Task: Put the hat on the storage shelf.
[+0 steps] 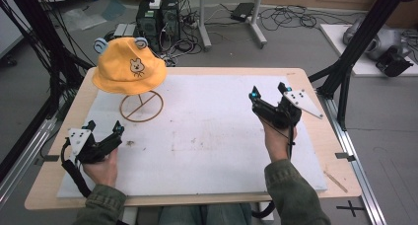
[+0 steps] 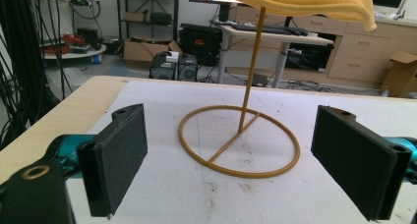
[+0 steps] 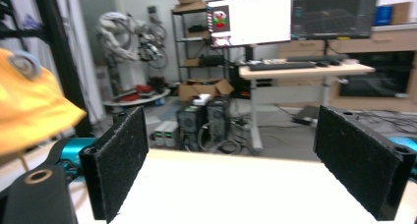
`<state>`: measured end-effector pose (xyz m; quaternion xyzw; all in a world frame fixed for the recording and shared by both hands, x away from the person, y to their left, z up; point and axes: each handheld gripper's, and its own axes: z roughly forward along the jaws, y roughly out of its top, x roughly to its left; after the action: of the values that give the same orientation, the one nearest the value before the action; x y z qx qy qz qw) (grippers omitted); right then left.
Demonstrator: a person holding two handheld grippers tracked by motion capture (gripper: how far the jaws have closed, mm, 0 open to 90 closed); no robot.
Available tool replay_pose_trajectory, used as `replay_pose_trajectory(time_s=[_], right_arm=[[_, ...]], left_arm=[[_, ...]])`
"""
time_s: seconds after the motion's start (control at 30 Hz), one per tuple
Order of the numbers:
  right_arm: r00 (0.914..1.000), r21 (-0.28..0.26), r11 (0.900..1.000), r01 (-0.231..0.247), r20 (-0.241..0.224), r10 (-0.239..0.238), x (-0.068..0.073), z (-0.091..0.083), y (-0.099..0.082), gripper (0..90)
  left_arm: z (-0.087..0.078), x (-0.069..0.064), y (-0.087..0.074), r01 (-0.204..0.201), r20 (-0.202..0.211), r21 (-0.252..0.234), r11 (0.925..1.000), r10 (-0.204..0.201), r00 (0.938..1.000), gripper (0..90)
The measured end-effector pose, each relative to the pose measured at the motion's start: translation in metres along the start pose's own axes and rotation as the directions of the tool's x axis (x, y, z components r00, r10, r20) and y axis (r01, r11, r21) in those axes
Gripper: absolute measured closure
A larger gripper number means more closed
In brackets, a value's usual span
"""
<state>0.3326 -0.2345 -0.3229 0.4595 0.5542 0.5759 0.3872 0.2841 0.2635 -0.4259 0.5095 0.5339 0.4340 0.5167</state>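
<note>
Yellow bucket hat (image 1: 129, 65) with small blue ears and a cartoon animal patch sits on a thin wire stand (image 1: 142, 106), at the far left of the surface (image 1: 207, 136), which is a wooden top covered by a white board with faint scuffs. Stand is a single upright rod on a ring base with one crossbar; hat brim hangs clear of the board. Left gripper (image 1: 104, 128) held low at the near left, in front of the stand, jaws spread wide, nothing between them; in the left gripper view the ring base (image 2: 239, 141) lies between and beyond the two jaws. Right gripper (image 1: 268, 91) held at the right side of the surface, well apart from the hat, jaws spread, empty. Green sleeves at the near edge.
</note>
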Motion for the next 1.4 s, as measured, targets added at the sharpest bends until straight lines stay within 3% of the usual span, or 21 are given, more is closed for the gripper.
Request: replay_pose_trajectory(time_s=[0.07, 0.1, 0.23, 0.27, 0.4, 0.47, 0.5, 0.57, 0.83, 1.4], right_arm=[[0.9998, -0.012, 0.9999, -0.004, 0.018, 0.004, -0.001, -0.005, -0.005, 13.0], [0.9994, -0.004, 1.0, 0.006, 0.034, -0.006, -0.003, -0.014, -0.017, 13.0], [0.9987, 0.011, 0.9997, 0.023, 0.046, -0.023, -0.004, -0.022, -0.035, 13.0], [0.9986, 0.024, 0.9994, 0.025, 0.047, -0.026, -0.006, -0.028, -0.051, 13.0], [0.9978, 0.034, 0.9991, 0.027, 0.06, -0.029, -0.007, -0.035, -0.07, 13.1], [0.9962, 0.042, 0.9978, 0.052, 0.068, -0.055, -0.01, -0.039, -0.086, 13.1], [0.9955, 0.072, 0.9959, 0.054, 0.074, -0.06, -0.011, -0.039, -0.088, 13.0], [0.9956, 0.05, 0.9971, 0.058, 0.071, -0.061, -0.014, -0.041, -0.092, 13.1], [0.9952, 0.051, 0.998, 0.036, 0.089, -0.041, -0.026, -0.044, -0.1, 13.1], [0.995, 0.043, 0.9982, 0.043, 0.089, -0.047, -0.027, -0.044, -0.099, 13.1]], left_arm=[[0.0, -0.001, 0.0, -0.004, 0.0, 0.001, 1.0, 0.004, 1.0, 14.1], [0.0, -0.001, 0.0, -0.005, 0.0, 0.001, 1.0, 0.005, 1.0, 14.2], [0.001, -0.001, 0.0, -0.007, -0.002, 0.001, 1.0, 0.007, 1.0, 14.2], [0.001, -0.001, 0.0, -0.009, -0.004, 0.002, 1.0, 0.009, 1.0, 14.2], [0.001, 0.0, -0.001, -0.015, -0.001, 0.007, 0.9999, 0.015, 0.9999, 14.1], [0.001, -0.001, -0.001, -0.015, -0.001, 0.005, 0.9999, 0.015, 0.9999, 14.1], [0.001, -0.001, -0.001, -0.015, -0.001, 0.005, 0.9999, 0.015, 0.9999, 14.2], [0.002, -0.002, -0.001, -0.019, 0.001, 0.009, 0.9998, 0.019, 0.9998, 14.1], [0.002, -0.003, -0.002, -0.029, 0.0, 0.012, 0.9995, 0.029, 0.9996, 14.1], [0.002, -0.004, -0.002, -0.035, 0.006, 0.022, 0.9992, 0.034, 0.9994, 14.1]])
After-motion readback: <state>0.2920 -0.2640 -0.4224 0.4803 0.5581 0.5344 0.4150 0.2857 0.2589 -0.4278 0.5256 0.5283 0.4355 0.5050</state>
